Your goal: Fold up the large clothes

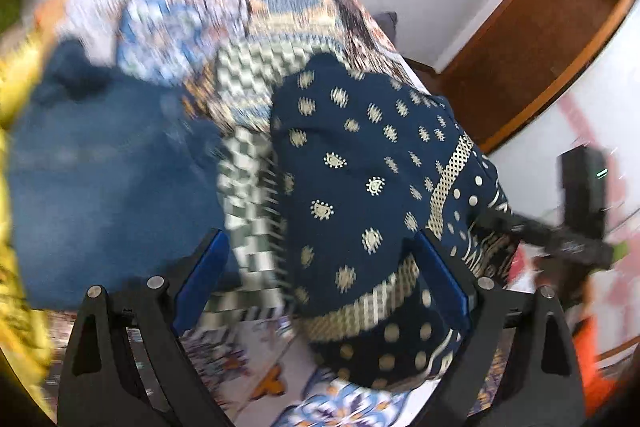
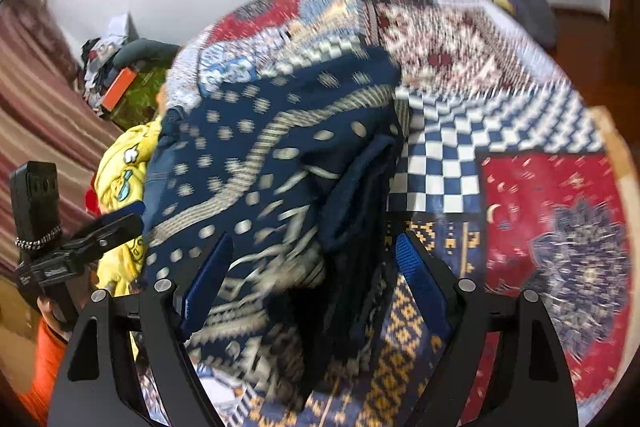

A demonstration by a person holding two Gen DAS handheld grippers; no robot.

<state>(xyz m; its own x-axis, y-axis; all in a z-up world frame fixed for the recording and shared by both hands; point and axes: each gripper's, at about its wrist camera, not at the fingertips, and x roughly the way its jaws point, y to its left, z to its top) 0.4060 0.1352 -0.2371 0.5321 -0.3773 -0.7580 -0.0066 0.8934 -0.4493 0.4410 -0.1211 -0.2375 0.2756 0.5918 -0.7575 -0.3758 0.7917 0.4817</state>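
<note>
Motion blur smears the patchwork bedspread (image 1: 192, 11) across my left view. The navy printed garment (image 2: 256, 163) hides the bed beneath it. I can't make out the yellow cloth (image 1: 16, 211), cut off at the frame edge.

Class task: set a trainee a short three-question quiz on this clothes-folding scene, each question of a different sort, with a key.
1. True or false: the right tool is clamped shut on the navy patterned garment.
2. Which lies beside the navy patterned garment in the left wrist view? A plain blue garment; B white towel; C green jacket.
3. Fill in: everything lies on a ____ bedspread.

Key: 1 false, its pads stand apart, with cloth between them; 2 A; 3 patchwork.
</note>
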